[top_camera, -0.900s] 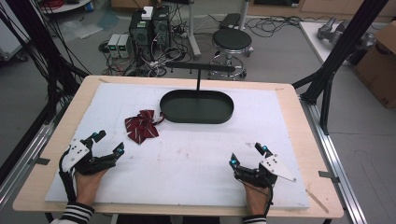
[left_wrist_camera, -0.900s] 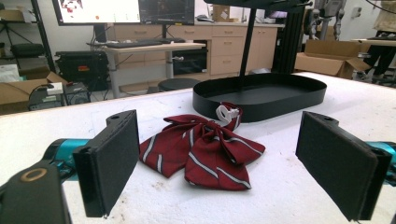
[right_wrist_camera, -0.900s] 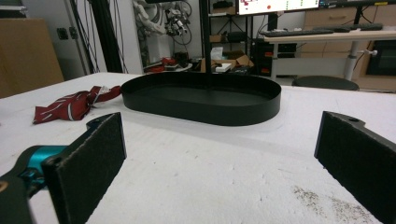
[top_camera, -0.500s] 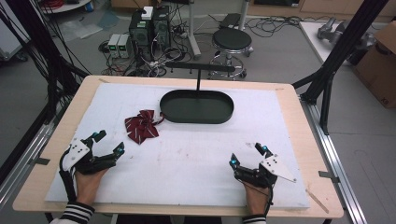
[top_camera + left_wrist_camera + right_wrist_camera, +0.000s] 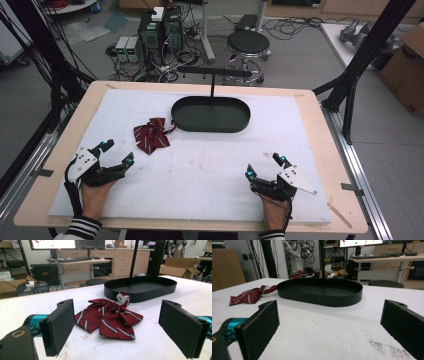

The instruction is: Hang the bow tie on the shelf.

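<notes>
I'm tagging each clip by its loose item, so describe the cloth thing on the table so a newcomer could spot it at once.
Start at the white mat covering the wooden table, then find the black oval tray at its far middle. Just off the tray's left end lies a dark red bow tie with pale stripes and a white clip, the only soft, coloured thing there.

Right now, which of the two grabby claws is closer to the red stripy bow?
The left gripper. The bow tie lies just ahead of its open jaws, near the black tray, while the right gripper sits far across the white table.
</notes>
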